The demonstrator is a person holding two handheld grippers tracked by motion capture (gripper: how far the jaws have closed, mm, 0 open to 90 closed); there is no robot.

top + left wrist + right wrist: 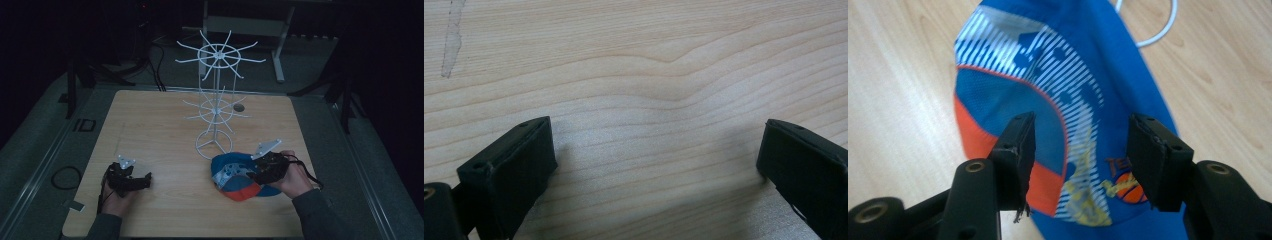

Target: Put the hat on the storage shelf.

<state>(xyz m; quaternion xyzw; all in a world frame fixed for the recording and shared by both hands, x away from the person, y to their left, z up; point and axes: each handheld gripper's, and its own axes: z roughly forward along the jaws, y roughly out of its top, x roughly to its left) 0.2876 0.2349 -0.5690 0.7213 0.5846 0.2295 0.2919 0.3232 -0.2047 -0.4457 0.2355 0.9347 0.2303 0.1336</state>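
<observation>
While the left gripper [131,181] is sitting low at the near left of the bench [150,130], we are seeing its jaws spread wide in the left gripper view, with nothing but bare wood grain between them and a faint grey streak on the wood at the upper left. We are seeing the right gripper [257,172] at the near right of the bench, held in the person's right hand [295,177], poised over the cap [231,175]. We are noting the cap is lying on the bench just in front of the foot of the white wire rack [216,100], blue with an orange panel and white stripes. In the right gripper view the cap [1058,100] is lying beyond and between the two black jaws, which are standing apart; we are not seeing the pads pressing on the fabric, so the jaws are spread, not pinching it. We are reading a printed logo near the cap's lower edge, too blurred to make out. We are also seeing the white ring of the rack's base [1158,30] lying on the wood just past the cap. The rack is standing upright in the middle of the bench, two tiers of hooks, all bare.
</observation>
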